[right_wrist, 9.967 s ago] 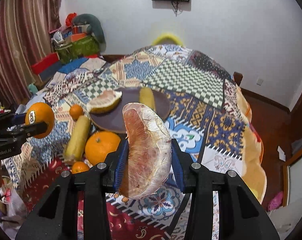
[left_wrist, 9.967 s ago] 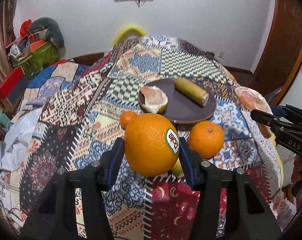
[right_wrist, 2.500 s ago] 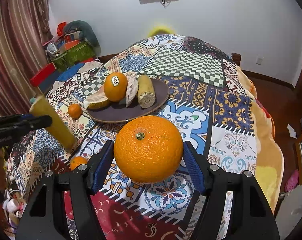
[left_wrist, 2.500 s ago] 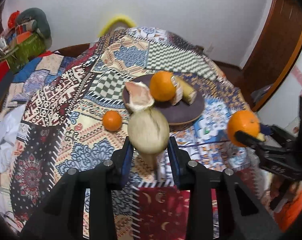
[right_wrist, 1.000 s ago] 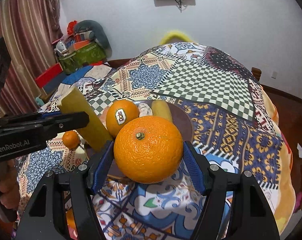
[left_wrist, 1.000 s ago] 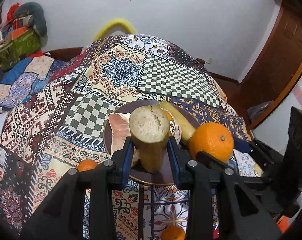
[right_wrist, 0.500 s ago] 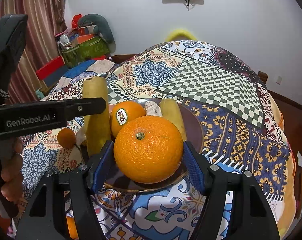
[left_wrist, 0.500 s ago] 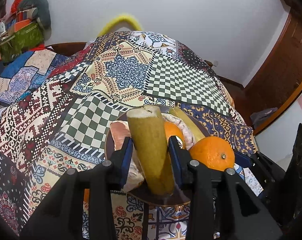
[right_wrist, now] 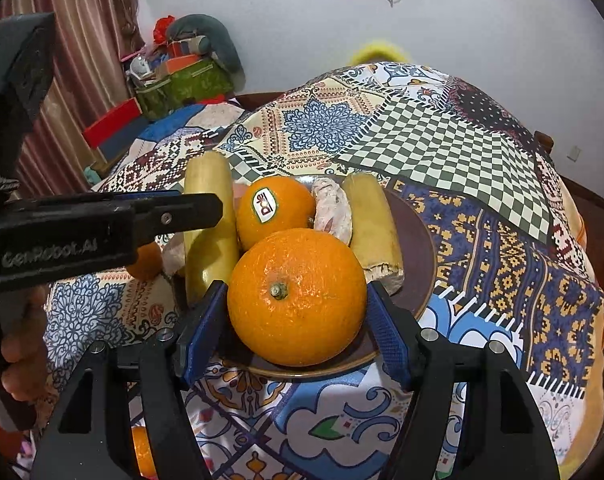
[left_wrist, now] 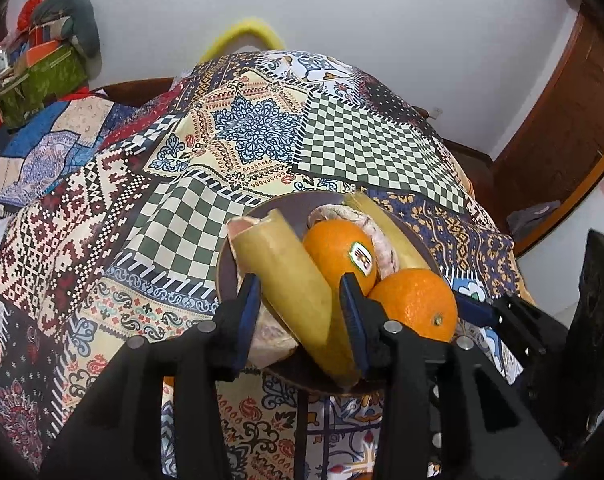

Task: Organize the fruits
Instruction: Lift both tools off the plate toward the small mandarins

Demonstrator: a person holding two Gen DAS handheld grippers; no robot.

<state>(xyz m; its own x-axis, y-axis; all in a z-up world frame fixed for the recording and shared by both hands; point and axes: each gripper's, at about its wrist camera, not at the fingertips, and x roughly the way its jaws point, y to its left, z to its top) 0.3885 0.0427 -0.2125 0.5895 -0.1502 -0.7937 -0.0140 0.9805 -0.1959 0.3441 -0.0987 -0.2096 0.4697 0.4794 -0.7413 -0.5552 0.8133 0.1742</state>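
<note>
The left tool [left_wrist: 297, 312] squeezes a yellow stick [left_wrist: 289, 280]. The right tool [right_wrist: 293, 320] squeezes a big orange [right_wrist: 297, 297] over the plate [right_wrist: 418, 248].

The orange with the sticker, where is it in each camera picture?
Left wrist: orange with the sticker sits right of centre, above the hand-held gripper's fingers.
Right wrist: it sits at centre, behind the plain orange.
Shared landmark: the brown plate under it.
</note>
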